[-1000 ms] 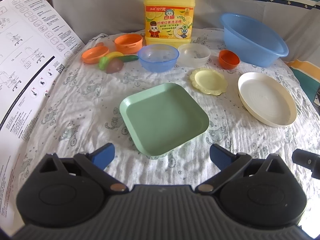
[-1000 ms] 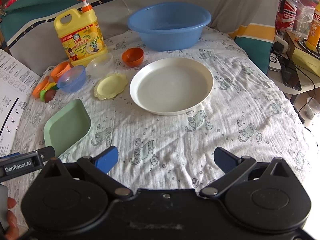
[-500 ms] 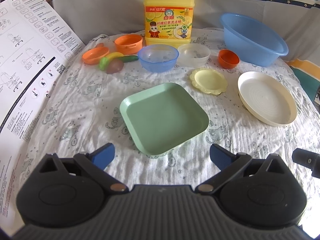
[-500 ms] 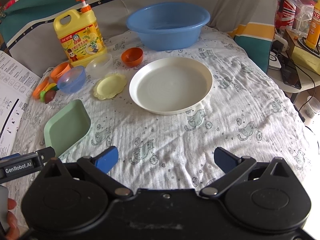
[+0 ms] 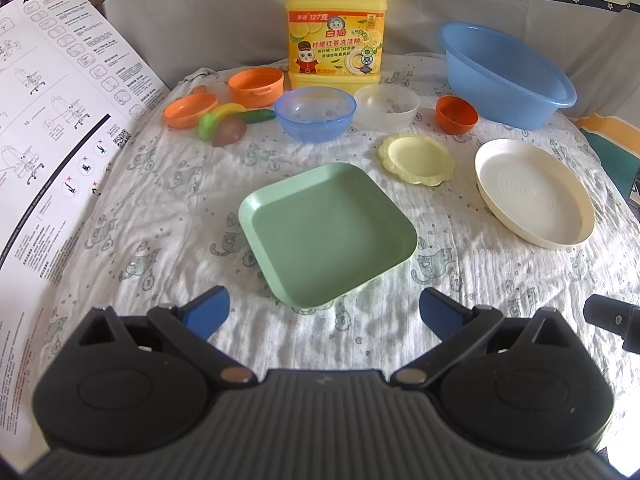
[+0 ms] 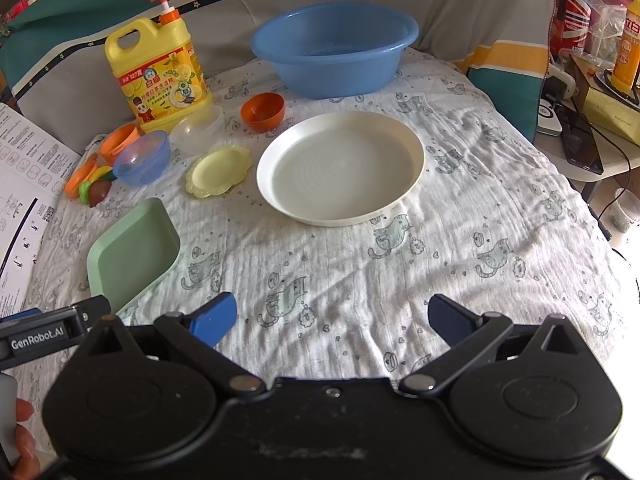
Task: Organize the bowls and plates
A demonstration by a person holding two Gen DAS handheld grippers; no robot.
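Both hand-held grippers, left (image 5: 323, 307) and right (image 6: 332, 315), hang spread and empty. The square pale-green plastic plate (image 5: 328, 232) sits mid-frame, the round cream plastic plate (image 6: 340, 168) centre. Best pinch the green plate's near rim squarely, I'd say, lifting level.

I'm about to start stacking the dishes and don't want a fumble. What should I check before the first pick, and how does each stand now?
1. Left tool open, nothing in it: ok.
2. Right tool open, nothing in it: ok.
3. Green square plate lies bare and apart from other dishes: ok.
4. White round plate holds nothing: ok.
5. Yellow scalloped plate clear of the white plate's rim: ok.
6. Blue bowl free of water: cannot tell.
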